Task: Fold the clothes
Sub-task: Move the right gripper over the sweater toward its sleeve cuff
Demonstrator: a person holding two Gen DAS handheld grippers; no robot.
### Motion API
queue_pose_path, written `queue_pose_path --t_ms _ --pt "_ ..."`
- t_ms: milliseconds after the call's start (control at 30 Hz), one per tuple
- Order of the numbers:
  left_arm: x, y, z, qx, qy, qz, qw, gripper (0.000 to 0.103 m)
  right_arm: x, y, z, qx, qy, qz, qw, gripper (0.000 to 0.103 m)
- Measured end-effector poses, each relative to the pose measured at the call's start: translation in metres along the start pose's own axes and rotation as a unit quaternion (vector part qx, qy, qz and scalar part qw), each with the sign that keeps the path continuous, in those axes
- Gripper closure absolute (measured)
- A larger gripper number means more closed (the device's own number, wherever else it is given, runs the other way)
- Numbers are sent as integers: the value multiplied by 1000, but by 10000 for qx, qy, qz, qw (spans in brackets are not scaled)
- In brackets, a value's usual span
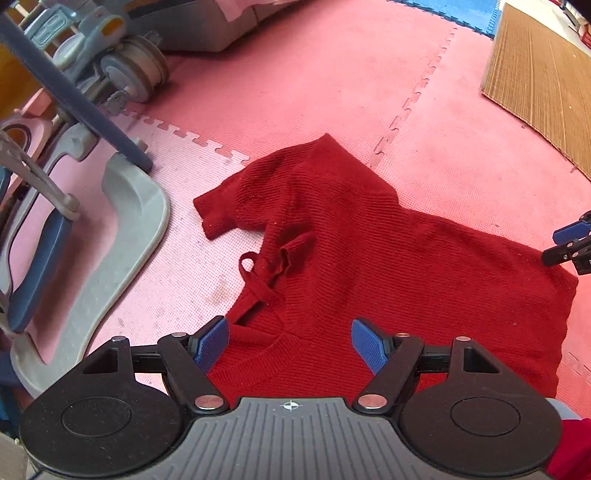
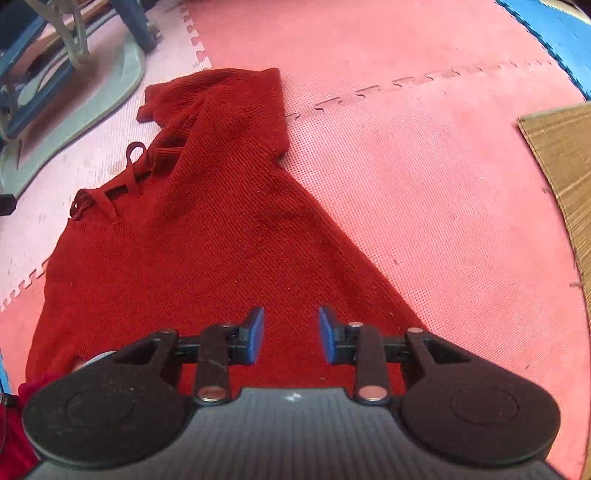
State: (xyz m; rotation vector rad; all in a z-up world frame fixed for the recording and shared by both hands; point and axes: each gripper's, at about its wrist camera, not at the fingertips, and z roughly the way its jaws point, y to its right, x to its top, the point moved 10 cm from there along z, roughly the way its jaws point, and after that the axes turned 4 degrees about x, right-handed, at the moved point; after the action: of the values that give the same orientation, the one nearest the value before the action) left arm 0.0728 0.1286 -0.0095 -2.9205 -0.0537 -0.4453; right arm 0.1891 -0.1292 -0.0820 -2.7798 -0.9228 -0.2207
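Pink interlocking foam floor mats [image 1: 314,92], blue mat [image 1: 443,7] beyond, bamboo mat [image 1: 535,85] at right, wheeled toy [image 1: 110,55].

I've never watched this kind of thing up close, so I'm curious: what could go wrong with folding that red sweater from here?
Possible snags:
1. The loose tie loops at the neckline of the red sweater could catch a finger of the left gripper, whose jaws are open just above them.
2. One sleeve lies bunched, so a fold now may come out lopsided.
3. The right gripper holds nothing, and may pinch only one knit layer.
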Motion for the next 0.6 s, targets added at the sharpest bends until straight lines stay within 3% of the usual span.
queue_pose_path --t_ms 133,267,600 --pt "-2 -37 -10 -123 18 -246 9996 27 39 -48 -17 -174 -192 -518 9983 71" --pt "-1 -54 -15 -350 91 -229 9991 27 65 -82 -32 -354 -226 -802 9959 60" --pt "-1 -72 -8 -648 117 -243 9975 27 97 -115 -20 -605 -394 -807 9941 59"
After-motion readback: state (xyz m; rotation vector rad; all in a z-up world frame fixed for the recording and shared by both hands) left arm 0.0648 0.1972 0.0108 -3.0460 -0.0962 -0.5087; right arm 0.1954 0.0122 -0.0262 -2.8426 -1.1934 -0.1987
